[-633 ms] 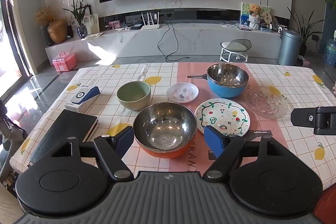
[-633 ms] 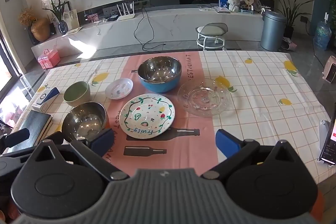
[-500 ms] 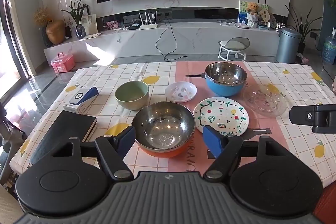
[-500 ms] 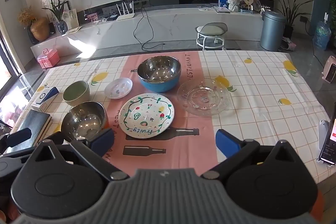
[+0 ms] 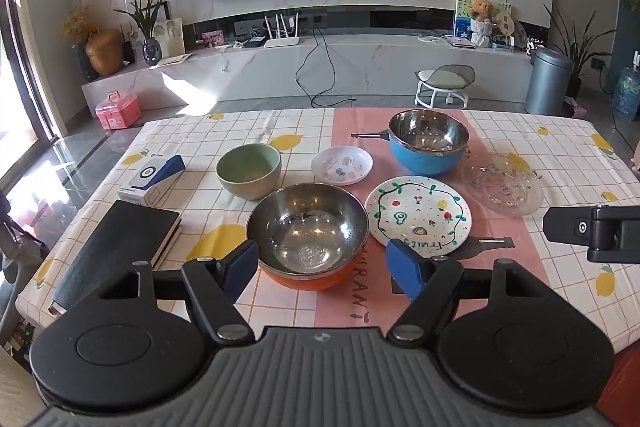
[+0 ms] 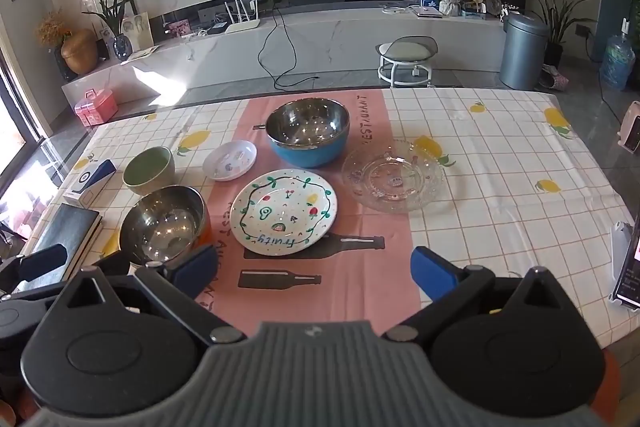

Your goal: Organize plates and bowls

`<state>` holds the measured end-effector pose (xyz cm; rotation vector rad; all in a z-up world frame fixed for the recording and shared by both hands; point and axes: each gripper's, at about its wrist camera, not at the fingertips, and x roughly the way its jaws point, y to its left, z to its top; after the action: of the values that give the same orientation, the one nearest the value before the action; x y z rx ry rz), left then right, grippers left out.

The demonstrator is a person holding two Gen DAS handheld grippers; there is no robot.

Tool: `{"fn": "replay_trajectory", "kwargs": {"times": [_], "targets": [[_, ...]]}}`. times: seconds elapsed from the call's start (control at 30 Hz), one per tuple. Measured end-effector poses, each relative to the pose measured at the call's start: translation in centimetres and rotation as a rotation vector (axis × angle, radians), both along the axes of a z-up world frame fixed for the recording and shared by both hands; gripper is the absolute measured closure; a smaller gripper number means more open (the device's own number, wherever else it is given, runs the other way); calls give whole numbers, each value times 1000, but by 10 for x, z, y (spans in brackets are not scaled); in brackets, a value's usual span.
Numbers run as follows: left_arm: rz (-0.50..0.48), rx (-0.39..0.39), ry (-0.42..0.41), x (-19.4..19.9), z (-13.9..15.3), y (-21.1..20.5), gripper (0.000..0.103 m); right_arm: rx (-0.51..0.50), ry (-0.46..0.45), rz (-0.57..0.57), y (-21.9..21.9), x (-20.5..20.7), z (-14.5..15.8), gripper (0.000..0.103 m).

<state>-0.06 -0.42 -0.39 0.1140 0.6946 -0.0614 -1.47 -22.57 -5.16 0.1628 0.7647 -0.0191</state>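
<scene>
Left wrist view: we see our left gripper (image 5: pixel 322 265) spread wide, holding nothing. Its blue pads sit on each side of the orange bowl (image 5: pixel 307 235), which is shiny inside. We cannot tell if they touch it. The fruit plate (image 5: pixel 418 214) lies just right of that bowl. The green bowl (image 5: pixel 249 171) and the little white dish (image 5: pixel 342 165) sit behind it. The blue bowl (image 5: pixel 429 141) is farther back, and the glass plate (image 5: pixel 502 185) is off to the right.

A black notebook (image 5: pixel 116 245) and a small blue and white box (image 5: pixel 152 179) lie on the left, near the table edge. They stand close to the orange bowl on that side.

In the right wrist view, our right gripper (image 6: pixel 314 275) is spread wide too, with nothing in it. It hangs over the pink strip of the tablecloth (image 6: pixel 500 163), near the front edge. The fruit plate sits just ahead of it. The right side of the cloth has lots of room. A phone (image 6: pixel 630 263) stands at the far right edge.
</scene>
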Motion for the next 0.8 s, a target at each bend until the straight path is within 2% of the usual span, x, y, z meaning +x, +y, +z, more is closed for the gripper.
{"fn": "replay_trajectory", "kwargs": {"times": [0.8], "targets": [[0,-7,7,-3,-4,-1,17,11,13,7,1,-3,-2,2]]}}
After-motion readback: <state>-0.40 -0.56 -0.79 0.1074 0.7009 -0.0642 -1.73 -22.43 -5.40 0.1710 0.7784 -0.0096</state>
